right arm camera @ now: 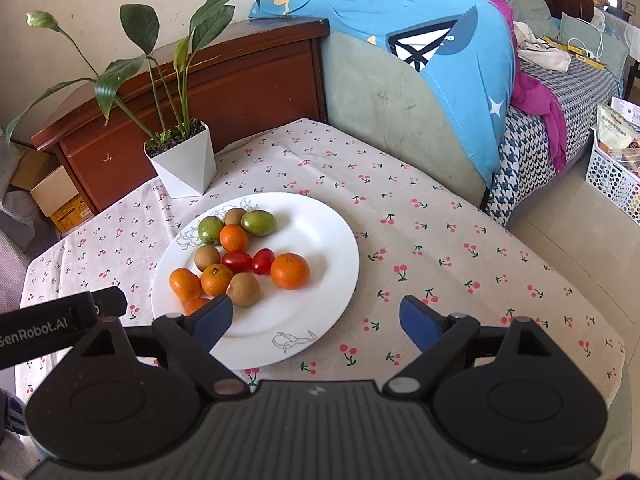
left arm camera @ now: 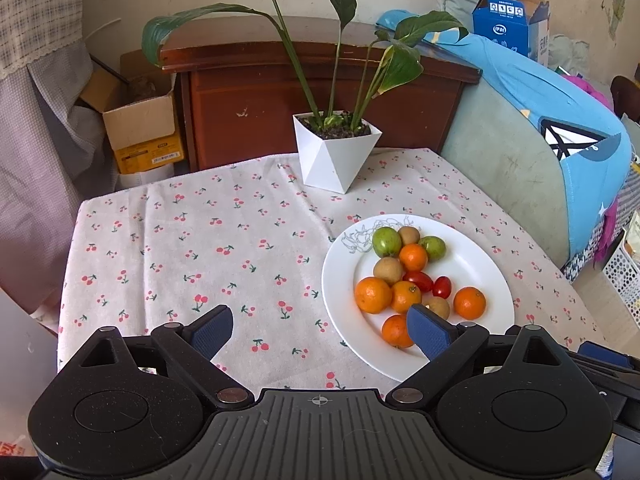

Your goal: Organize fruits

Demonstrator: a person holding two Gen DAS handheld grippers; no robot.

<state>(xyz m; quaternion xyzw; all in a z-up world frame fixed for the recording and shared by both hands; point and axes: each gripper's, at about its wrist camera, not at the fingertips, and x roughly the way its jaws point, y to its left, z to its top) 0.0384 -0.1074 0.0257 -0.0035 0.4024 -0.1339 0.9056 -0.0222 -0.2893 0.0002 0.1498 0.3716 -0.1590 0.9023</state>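
Cherry-print tablecloth [left arm camera: 200, 240]: white plate [left arm camera: 480, 272] holding mandarins [left arm camera: 372, 295], cherry tomatoes [left arm camera: 418, 281], green fruits [left arm camera: 386, 241], brown fruits [left arm camera: 387, 270]; potted plant [left arm camera: 336, 152] behind. Left gripper [left arm camera: 320, 334] and right gripper [right arm camera: 316, 322]: jaws spread wide, empty.

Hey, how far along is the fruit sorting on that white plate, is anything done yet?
Done: nothing visibly sorted; the oranges, brown fruits, green fruits and cherry tomatoes lie mixed on the white plate. In hand: nothing; the left tool and right tool are both open and empty, near the plate's front edge. Left: seemingly all the grouping, and no second container is in view.
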